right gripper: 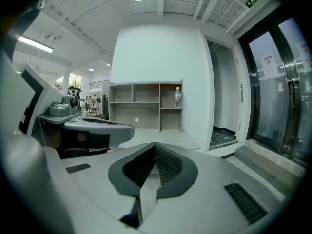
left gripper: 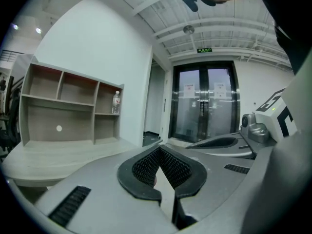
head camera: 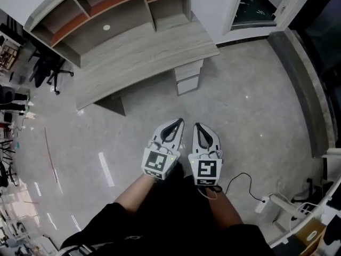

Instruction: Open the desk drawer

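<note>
A pale wood desk (head camera: 144, 57) with a shelf hutch (head camera: 106, 15) stands ahead across the grey floor. Its drawers (head camera: 189, 77) sit stacked under the right end, fronts flush. My left gripper (head camera: 180, 121) and right gripper (head camera: 196, 126) hover side by side over the floor, well short of the desk, both shut with nothing between the jaws. In the left gripper view the desk (left gripper: 63, 155) and hutch (left gripper: 68, 106) lie to the left, past the left gripper (left gripper: 158, 150). The right gripper view shows the hutch (right gripper: 146, 106) straight ahead beyond the right gripper (right gripper: 155, 145).
A water bottle (right gripper: 178, 97) stands in the hutch's right compartment. Office chairs (head camera: 45, 71) sit left of the desk. A white wall corner (head camera: 218, 9) rises right of the desk, with glass doors (left gripper: 207, 104) beyond. A cable and power strip (head camera: 261, 204) lie on the floor at right.
</note>
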Tool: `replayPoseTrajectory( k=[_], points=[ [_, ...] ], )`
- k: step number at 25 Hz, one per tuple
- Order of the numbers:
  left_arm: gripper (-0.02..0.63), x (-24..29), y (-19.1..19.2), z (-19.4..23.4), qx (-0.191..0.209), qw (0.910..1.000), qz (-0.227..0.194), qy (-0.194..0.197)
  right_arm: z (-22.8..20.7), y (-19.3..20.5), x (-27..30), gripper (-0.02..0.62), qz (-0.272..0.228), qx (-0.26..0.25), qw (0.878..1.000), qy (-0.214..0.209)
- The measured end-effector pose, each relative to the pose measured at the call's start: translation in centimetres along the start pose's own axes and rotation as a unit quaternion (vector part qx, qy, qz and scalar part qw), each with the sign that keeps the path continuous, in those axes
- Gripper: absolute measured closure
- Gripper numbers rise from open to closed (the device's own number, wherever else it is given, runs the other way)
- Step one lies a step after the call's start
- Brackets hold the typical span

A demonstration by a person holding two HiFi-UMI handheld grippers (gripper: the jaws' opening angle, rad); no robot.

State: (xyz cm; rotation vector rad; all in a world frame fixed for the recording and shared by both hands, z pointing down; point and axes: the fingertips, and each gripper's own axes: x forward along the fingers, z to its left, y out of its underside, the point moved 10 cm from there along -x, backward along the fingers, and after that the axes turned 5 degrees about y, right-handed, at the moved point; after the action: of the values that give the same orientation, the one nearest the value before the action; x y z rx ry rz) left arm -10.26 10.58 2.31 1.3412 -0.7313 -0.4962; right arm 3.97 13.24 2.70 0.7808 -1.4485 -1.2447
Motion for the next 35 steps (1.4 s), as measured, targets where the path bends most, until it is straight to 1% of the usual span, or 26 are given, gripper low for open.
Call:
replayPoseTrajectory(
  k=[4,8,11,16,19,23,26,30,34,35],
  points=[
    [0.601,1.9,1.1,2.2,0.007,0.9999,0.003,0.010,-0.3,0.8,3.4,0.589,0.000,0.013,1.000,0.007],
    [0.601,3.7,3.5,4.0,-0.008,0.9998,0.021,0.000,-0.8,2.6,6.0,0.589,0.010,0.022,1.000,-0.002],
    [0.601,6.8,5.4,4.6,-0.005,0.9997,0.021,-0.007,-2.7,4.7,8.4,0.589,0.015,0.024,1.000,-0.010],
    [0.601,12.1,8.0,5.9,0.014,0.9995,0.017,-0.021,-6.0,8.5,13.6,0.589,0.021,0.034,0.999,-0.025],
    [0.601,14.3,10.0,7.5,0.014,0.9994,0.014,-0.027,-7.0,10.5,16.5,0.589,0.011,0.036,0.999,-0.033],
    [0.601,16.9,14.8,9.0,0.024,0.9996,0.004,-0.018,-7.4,14.5,20.5,0.589,-0.018,0.043,0.999,-0.025],
    [0.601,18.2,18.6,10.6,0.023,0.9995,-0.017,-0.010,-7.0,18.0,23.0,0.589,-0.043,0.048,0.998,-0.016],
    [0.601,19.3,22.6,12.6,0.021,0.9983,-0.050,-0.020,-6.0,23.2,25.8,0.589,-0.058,0.055,0.997,-0.019],
    [0.601,21.1,27.7,14.3,0.062,0.9966,-0.049,-0.022,-5.9,27.6,29.3,0.589,-0.076,0.072,0.994,-0.015],
    [0.601,21.5,28.8,14.6,0.067,0.9960,-0.054,-0.023,-5.9,28.7,30.0,0.589,-0.082,0.076,0.994,-0.013]
  ],
)
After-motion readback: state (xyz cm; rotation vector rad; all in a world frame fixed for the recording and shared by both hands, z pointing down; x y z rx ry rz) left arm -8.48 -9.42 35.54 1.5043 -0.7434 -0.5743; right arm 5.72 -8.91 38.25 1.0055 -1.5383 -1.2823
